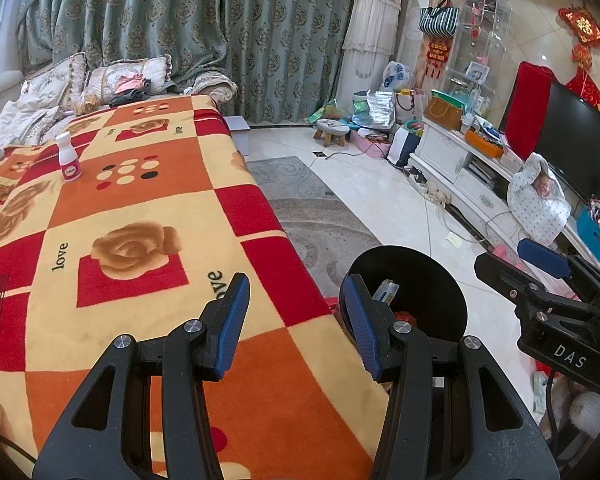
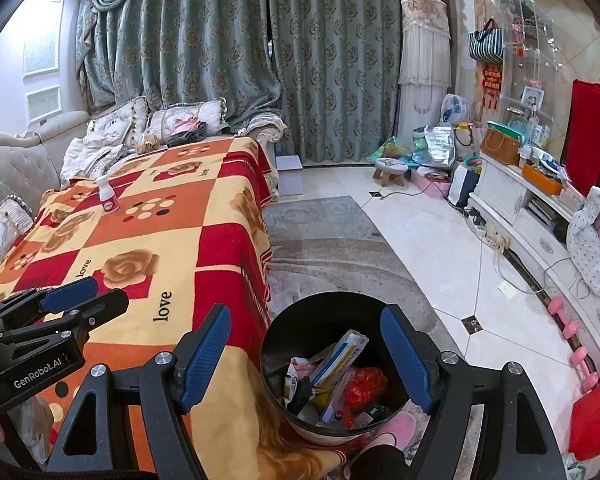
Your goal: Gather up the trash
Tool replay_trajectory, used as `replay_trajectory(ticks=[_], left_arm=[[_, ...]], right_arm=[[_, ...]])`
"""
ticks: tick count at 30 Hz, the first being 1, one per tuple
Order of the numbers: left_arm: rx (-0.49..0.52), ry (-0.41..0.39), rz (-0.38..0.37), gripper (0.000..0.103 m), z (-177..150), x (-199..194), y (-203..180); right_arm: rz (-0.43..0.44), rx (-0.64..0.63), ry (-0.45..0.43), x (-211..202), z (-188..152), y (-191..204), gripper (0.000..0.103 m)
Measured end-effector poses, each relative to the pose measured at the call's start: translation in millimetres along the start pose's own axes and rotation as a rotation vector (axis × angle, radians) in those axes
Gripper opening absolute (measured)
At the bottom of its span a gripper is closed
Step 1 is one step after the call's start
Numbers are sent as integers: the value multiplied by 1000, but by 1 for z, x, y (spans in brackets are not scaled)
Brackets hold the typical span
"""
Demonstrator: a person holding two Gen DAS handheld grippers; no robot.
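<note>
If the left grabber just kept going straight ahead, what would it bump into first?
Probably the blanket-covered table. The left gripper hangs open just over its near right edge, pointing along the blanket. The white bottle stands far off to the left, likely outside that line. Depth is hard to judge here.

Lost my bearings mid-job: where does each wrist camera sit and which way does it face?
Left wrist: above the patterned blanket, facing along it toward the white bottle with pink label; open left gripper shows, right gripper at right.
Right wrist: over the black round trash bin, same heading; open right gripper, left gripper at left.
Shared: blanket, bottle, bin, green curtains.
</note>
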State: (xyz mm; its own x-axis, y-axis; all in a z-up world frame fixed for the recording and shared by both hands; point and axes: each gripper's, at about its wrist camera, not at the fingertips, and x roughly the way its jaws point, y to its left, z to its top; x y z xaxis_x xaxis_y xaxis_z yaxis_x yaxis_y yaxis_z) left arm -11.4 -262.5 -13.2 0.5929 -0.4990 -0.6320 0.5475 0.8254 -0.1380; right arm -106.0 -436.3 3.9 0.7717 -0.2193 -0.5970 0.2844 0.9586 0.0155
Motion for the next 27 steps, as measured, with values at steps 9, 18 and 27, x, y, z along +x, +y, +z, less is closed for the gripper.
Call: replay_trajectory(ticks=[9, 18, 27], left_arm=[[1, 7, -5, 48, -3, 2, -6], [-4, 13, -10, 48, -4, 3, -8], [-12, 27, -24, 48, -8, 6, -9]], right_arm=[[-3, 1, 7, 0, -2, -4, 76], [-3, 0, 11, 0, -3, -5, 76], [-3, -4, 17, 1, -6, -8, 77]])
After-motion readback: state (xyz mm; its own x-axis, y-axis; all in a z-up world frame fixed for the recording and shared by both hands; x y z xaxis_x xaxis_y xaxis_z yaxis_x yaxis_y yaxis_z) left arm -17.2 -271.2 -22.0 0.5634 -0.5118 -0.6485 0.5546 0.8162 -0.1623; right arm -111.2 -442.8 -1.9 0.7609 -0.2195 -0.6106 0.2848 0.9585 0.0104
